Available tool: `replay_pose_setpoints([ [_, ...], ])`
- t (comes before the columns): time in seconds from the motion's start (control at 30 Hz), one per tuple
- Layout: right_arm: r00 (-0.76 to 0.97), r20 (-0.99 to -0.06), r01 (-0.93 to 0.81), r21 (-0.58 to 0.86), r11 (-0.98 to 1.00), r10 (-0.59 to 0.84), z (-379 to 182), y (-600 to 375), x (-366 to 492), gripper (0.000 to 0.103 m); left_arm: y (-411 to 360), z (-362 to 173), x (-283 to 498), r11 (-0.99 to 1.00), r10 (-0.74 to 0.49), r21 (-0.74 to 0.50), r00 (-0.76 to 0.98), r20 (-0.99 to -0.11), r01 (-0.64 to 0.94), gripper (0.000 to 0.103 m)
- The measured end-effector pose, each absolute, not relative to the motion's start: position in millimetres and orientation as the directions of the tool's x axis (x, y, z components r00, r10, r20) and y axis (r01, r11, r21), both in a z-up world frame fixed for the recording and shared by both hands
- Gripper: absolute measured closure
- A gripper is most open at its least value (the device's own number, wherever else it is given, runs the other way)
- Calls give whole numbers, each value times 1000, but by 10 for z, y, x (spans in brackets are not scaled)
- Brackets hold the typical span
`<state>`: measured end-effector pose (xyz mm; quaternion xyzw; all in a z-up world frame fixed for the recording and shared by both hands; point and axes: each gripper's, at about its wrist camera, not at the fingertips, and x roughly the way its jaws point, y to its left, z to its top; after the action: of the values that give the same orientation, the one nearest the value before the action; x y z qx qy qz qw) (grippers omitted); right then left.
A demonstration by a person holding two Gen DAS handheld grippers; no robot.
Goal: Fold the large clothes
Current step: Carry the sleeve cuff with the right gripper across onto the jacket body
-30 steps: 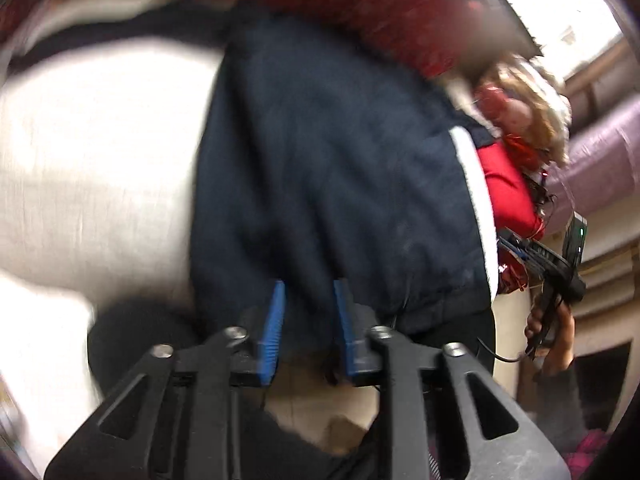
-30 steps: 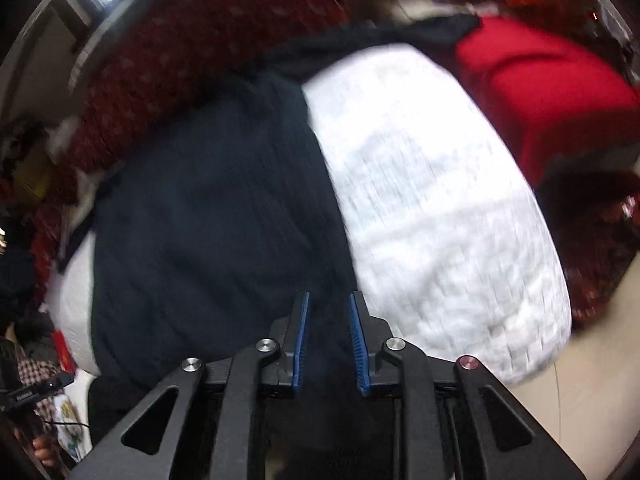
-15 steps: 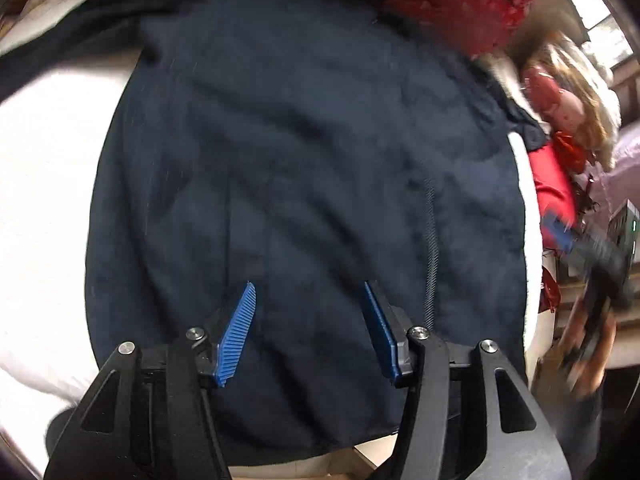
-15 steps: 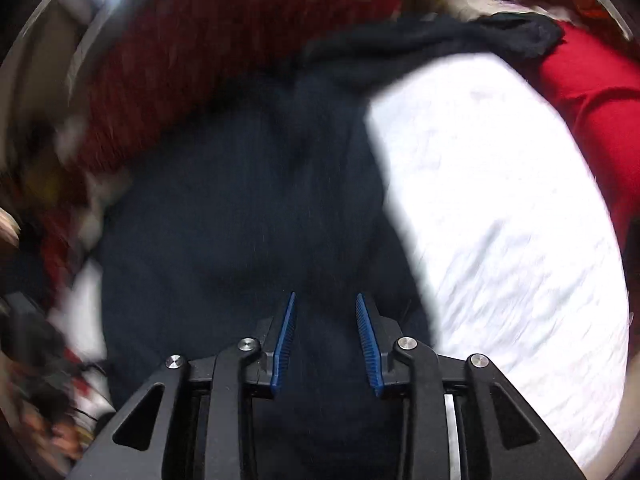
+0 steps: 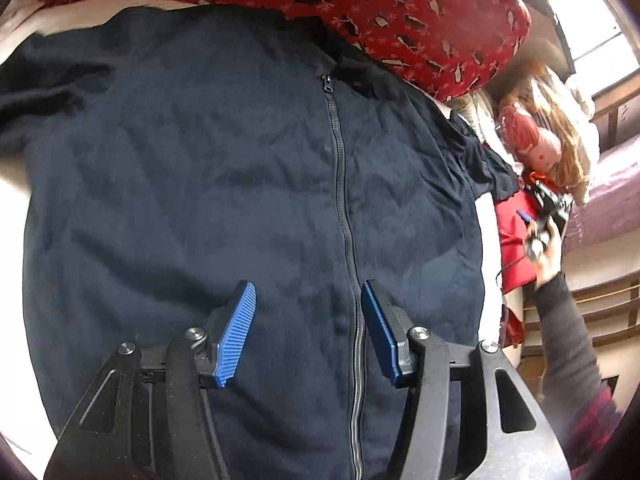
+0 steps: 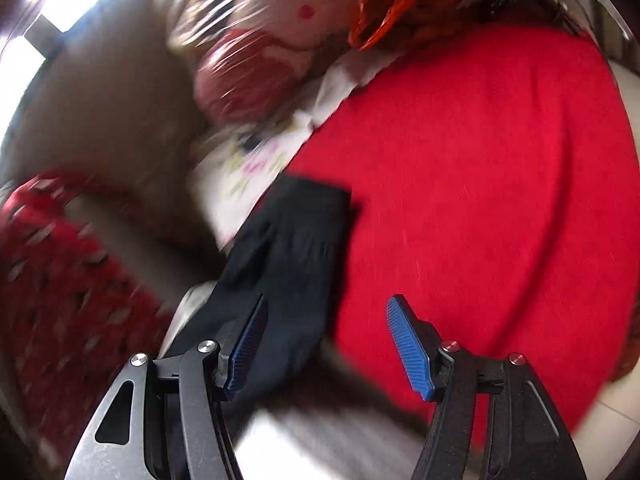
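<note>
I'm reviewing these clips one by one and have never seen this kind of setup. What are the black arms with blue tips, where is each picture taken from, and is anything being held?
There is no robot here. A person holds a pair of hand-operated tongs in each hand, and a fisheye camera on each looks forward along its two blue-padded fingers.

The left view shows the left tongs open above a navy zip-up jacket, spread flat with its zipper closed. A red patterned cushion lies beyond the collar.

The right view is blurred. The right tongs are open too, pointing toward the jacket's sleeve, which lies beside a red blanket, with a stuffed doll behind.

Neither pair holds anything.
</note>
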<state>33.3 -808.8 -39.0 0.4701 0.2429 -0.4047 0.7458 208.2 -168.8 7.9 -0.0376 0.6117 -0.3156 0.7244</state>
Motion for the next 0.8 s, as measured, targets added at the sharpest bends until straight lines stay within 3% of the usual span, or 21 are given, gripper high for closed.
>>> replay_pose_setpoints([
  [0.1,541,-747,840,507,196,-387,-597,-8325,471,33,-1756,46,2158,787,-515,-457,34,-857,414,49],
  [0.13,532,-737,845,489,215,-416,-591,-8310,525,24,-1764,30,2169,785,-517,-460,30,-855,416,49],
  [0.17,532,-711,846,463,263,-460,-564,-8234,590,24,-1785,8,2186,782,-519,-463,25,-854,418,49],
  [0.2,527,-711,849,424,314,-466,-569,-8170,653,31,-1796,-10,2199,779,-520,-465,21,-854,420,49],
  [0.23,477,-747,871,332,362,-463,-589,-8164,850,70,-1801,-24,2213,780,-519,-464,21,-854,421,49],
  [0.27,437,-770,881,264,392,-465,-592,-8143,929,89,-1801,-28,2226,780,-521,-465,22,-853,419,49],
  [0.33,452,-746,876,268,401,-489,-495,-8097,833,95,-1778,-16,2263,771,-539,-481,26,-842,417,49],
  [0.5,478,-665,878,371,301,-575,-29,-8219,233,96,-1653,-6,2475,779,-552,-480,78,-830,404,49],
  [0.8,635,-628,770,469,433,-449,675,-7528,155,96,-1504,-66,2787,793,-570,-501,134,-811,346,49],
])
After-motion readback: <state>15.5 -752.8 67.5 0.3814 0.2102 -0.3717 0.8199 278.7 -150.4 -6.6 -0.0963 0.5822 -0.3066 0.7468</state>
